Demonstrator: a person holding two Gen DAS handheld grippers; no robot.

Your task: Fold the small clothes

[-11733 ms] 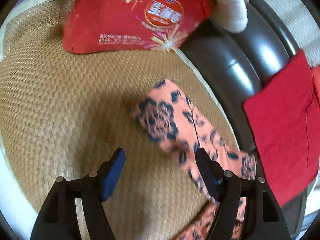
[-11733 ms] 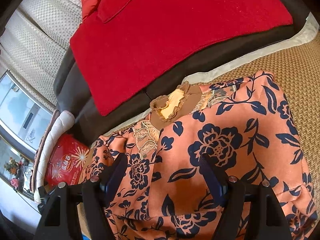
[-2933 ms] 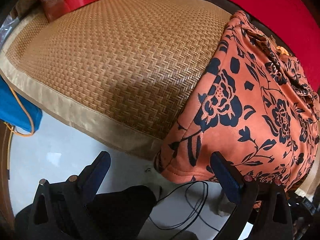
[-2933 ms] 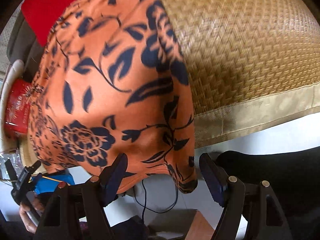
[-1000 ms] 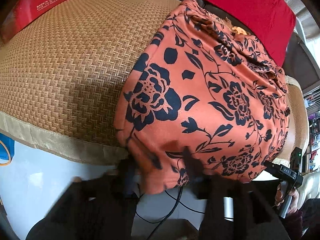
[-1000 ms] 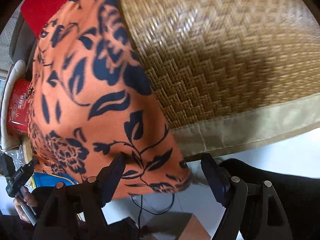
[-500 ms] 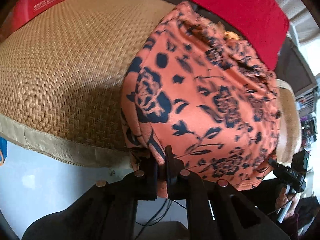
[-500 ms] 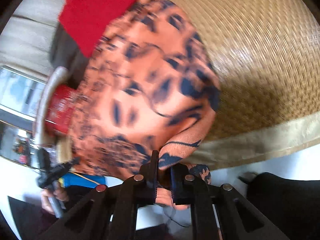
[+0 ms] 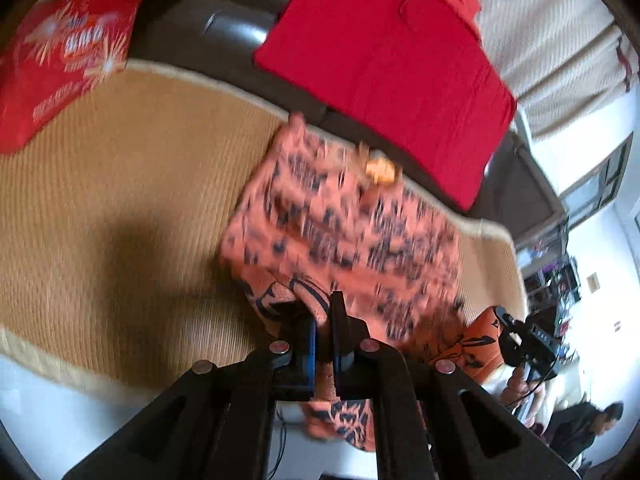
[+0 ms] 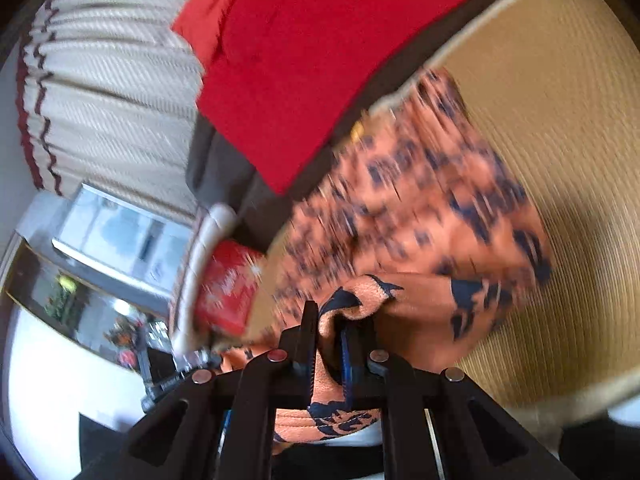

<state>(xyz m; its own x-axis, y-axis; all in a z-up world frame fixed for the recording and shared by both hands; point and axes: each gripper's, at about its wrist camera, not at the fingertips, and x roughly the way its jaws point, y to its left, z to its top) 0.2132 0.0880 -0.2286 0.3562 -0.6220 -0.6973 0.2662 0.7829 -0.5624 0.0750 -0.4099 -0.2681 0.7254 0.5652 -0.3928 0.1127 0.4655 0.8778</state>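
Left wrist: left hand-held gripper (image 9: 325, 322) pinching soft floral garment (image 9: 344, 216); right hand-held gripper (image 10: 326, 334) likewise; woven mat (image 9: 120, 184).

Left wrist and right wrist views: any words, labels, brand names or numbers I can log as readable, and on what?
None can be read.
Red snack bag with white firework print: white lettering in the left wrist view, too blurred to read.
The same red bag in the right wrist view: print smeared, unreadable.
Black handheld device at the right edge of the left wrist view: small white marks, too small to read.
Orange floral garment: pattern only, no text.
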